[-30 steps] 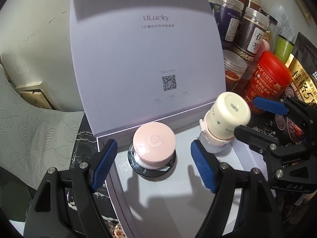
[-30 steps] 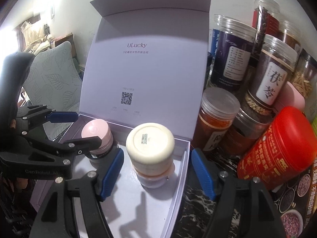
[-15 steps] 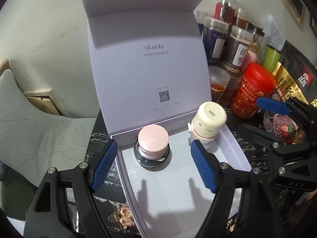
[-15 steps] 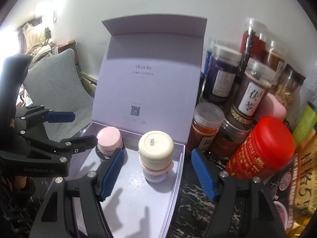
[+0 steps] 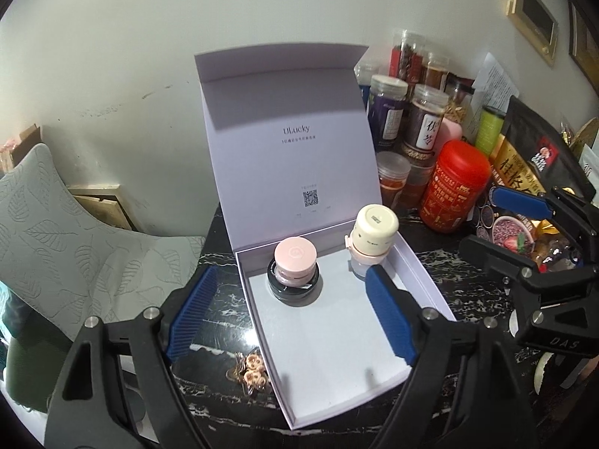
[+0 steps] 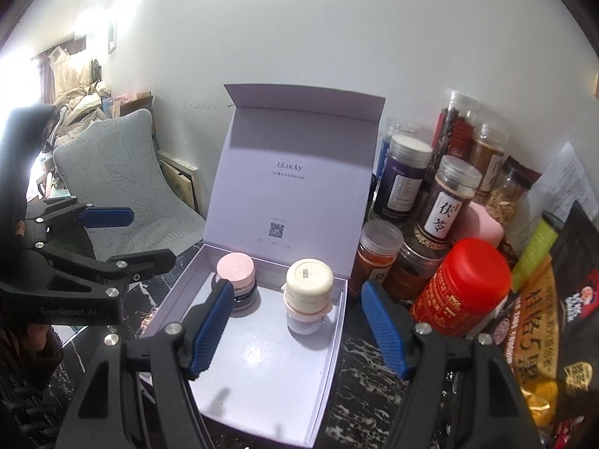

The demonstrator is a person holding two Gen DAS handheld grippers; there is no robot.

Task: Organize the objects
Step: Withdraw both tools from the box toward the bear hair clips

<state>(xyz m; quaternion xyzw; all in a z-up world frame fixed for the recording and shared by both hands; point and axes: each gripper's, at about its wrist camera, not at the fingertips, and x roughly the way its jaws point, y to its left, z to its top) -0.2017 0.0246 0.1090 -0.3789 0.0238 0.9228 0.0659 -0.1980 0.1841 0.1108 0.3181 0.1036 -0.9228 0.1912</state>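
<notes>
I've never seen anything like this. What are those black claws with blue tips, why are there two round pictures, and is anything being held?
There is no robot here: a person holds a hand-operated clamp in each hand. Each clamp carries a wide-angle camera looking along its two blue-padded fingers, which gives the round, bent pictures. One picture is taken from the left gripper, the other from the right gripper; each also shows the other clamp off to its side.

On the dark marble tabletop stands an open lilac gift box, its lid upright. Inside it are a pink-lidded jar and a cream-capped bottle. Right of the box crowd spice jars, a red canister and snack bags.

Nothing is held: both pairs of fingers are open and empty. The left one's have just been opening wider.
</notes>
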